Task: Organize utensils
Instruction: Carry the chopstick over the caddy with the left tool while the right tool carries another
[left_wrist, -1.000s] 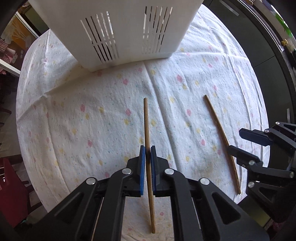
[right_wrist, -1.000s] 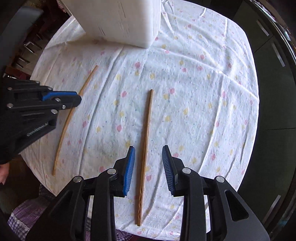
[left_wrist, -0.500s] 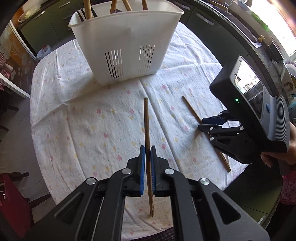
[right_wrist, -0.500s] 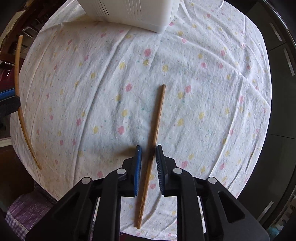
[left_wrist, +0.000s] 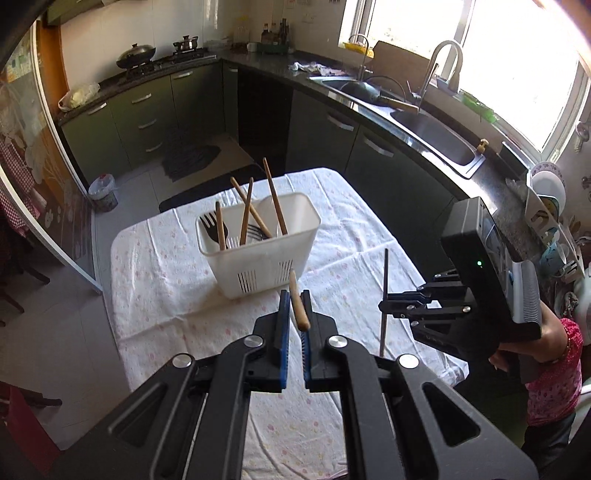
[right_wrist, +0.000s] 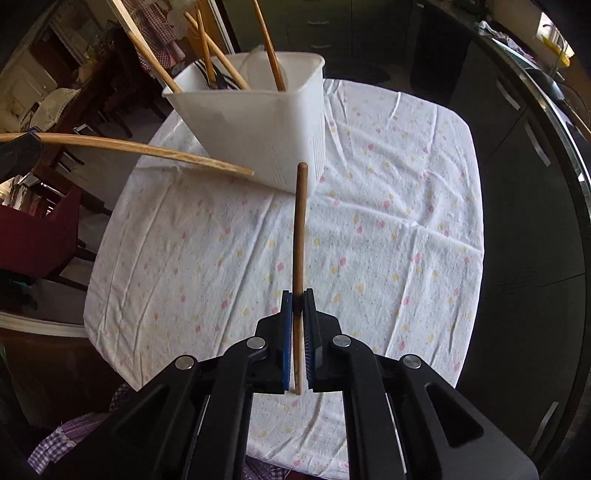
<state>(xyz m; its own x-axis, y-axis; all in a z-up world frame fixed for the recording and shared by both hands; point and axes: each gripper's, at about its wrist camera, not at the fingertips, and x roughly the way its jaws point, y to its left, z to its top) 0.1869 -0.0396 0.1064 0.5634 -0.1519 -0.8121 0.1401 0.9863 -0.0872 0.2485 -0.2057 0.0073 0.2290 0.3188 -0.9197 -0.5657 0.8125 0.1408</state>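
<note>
My left gripper (left_wrist: 294, 301) is shut on a wooden chopstick (left_wrist: 297, 302), held up in the air and seen nearly end-on. My right gripper (right_wrist: 297, 299) is shut on a second wooden chopstick (right_wrist: 299, 229), lifted off the cloth and pointing toward the white utensil basket (right_wrist: 273, 122). In the left wrist view the right gripper (left_wrist: 384, 306) holds that chopstick (left_wrist: 384, 277) nearly upright at the table's right side. The basket (left_wrist: 266, 258) holds several wooden chopsticks and dark forks. The left-held chopstick (right_wrist: 147, 149) crosses the right wrist view from the left.
A table with a white flowered cloth (left_wrist: 177, 295) bears the basket. Kitchen counters, a sink (left_wrist: 436, 136) and a stove (left_wrist: 147, 59) lie beyond. A red chair (right_wrist: 33, 229) stands at the table's left. A person's arm in a pink sleeve (left_wrist: 554, 369) is at the right.
Both grippers have risen well above the table, each carrying its chopstick. The right gripper closed on its chopstick and lifted it off the cloth. The basket's top has come into view.
</note>
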